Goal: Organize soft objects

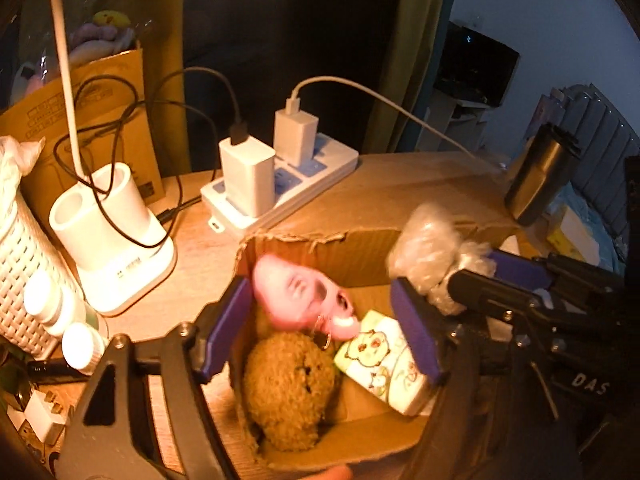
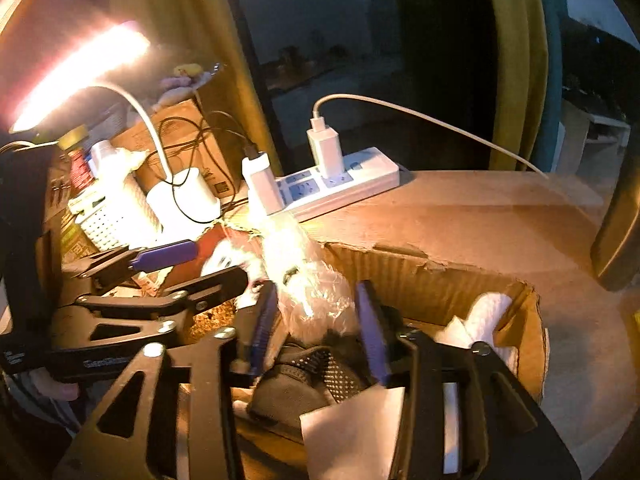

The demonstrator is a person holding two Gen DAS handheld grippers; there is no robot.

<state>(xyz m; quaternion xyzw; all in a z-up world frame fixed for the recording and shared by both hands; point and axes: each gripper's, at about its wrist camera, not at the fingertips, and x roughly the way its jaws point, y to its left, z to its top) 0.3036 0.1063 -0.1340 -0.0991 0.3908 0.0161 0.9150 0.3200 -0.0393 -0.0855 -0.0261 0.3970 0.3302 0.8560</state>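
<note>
My right gripper [image 2: 316,320] pinches white fluffy toy in plastic wrap [image 2: 308,280], frame centre, to drop into cardboard box [image 1: 352,248] | my left gripper [image 1: 324,328] spread empty over box, lower centre | inside: pink plush [image 1: 300,292], brown plush [image 1: 288,388], tissue pack [image 1: 384,364].

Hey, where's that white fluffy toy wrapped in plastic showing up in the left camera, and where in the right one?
Left wrist view: the wrapped fluffy toy sits right of centre, clamped in the right gripper above the cardboard box.
Right wrist view: the toy is at centre, between that gripper's purple fingers.
Shared landmark: the white power strip, behind the box in both views.
</note>
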